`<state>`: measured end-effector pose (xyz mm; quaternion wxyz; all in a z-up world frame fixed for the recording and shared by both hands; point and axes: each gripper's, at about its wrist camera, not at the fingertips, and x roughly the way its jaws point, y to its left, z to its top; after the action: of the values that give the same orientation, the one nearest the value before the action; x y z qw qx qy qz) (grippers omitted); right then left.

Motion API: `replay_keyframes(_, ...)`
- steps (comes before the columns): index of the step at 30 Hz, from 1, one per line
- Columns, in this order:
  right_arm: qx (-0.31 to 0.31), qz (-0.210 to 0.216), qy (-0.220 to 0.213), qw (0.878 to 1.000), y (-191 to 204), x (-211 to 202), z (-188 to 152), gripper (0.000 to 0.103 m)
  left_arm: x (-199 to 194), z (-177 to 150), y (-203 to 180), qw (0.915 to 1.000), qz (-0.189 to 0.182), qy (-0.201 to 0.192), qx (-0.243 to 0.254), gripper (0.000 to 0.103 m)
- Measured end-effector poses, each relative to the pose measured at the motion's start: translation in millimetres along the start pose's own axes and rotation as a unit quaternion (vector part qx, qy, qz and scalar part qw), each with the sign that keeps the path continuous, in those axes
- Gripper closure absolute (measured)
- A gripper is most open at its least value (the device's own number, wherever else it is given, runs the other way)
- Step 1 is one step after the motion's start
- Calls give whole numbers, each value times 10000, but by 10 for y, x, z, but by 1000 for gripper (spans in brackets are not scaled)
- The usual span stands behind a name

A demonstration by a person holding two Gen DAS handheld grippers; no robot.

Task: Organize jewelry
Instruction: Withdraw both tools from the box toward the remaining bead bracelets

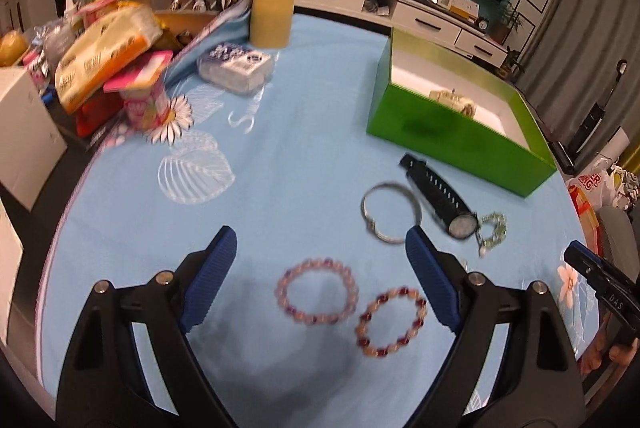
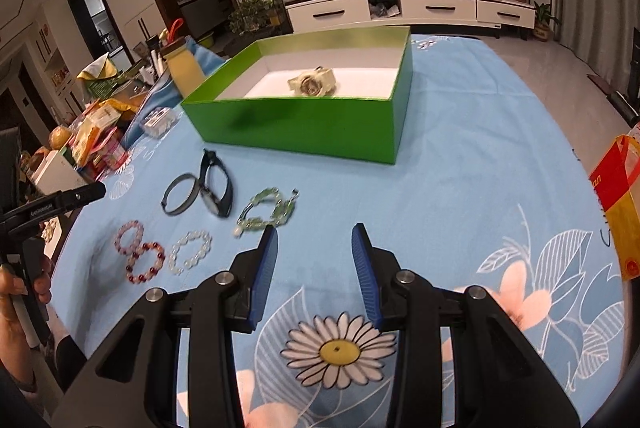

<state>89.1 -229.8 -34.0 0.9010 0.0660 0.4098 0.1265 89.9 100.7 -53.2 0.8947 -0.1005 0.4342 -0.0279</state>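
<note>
My left gripper is open wide above the blue cloth, and just beyond its fingertips lie a pink bead bracelet and a red-and-orange bead bracelet. Beyond the right finger lie a silver bangle, a black watch and a green bead bracelet. The green box stands behind them with a cream watch inside. My right gripper is partly open and empty, near the green bead bracelet. A clear bead bracelet lies to its left.
Clutter crowds the table's left side: a yellow jar, a clear plastic box, a pink cup and a tissue pack. A red-and-yellow bag stands past the table's right edge.
</note>
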Motion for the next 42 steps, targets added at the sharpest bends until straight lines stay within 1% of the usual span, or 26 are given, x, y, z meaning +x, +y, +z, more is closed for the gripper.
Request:
replay_keyframes(5, 9, 190, 138, 9997, 90, 30, -74, 64, 1, -124, 18, 9999, -93, 120, -68, 15)
replay_keyframes(9, 9, 308, 243, 9992, 159, 80, -127, 64, -12, -245, -24, 9997, -124, 192, 11, 16)
replay_keyframes(12, 13, 372, 308, 9988, 207, 133, -151, 64, -29, -323, -16, 9997, -34, 204, 130, 15)
replay_keyframes(19, -10, 492, 395, 9980, 302, 229, -190, 64, -56, -401, 188, 9997, 33, 253, 40, 16)
replay_keyframes(25, -110, 539, 469, 9974, 380, 297, -205, 64, -20, -494, 192, 9992, 130, 305, 201, 15)
replay_keyframes(30, -181, 573, 528, 9968, 447, 356, -216, 64, 31, -527, 136, 9987, 122, 336, 358, 15)
replay_keyframes(42, -299, 657, 662, 9952, 561, 495, -200, 64, 146, -516, 56, 9982, -3, 408, 439, 15)
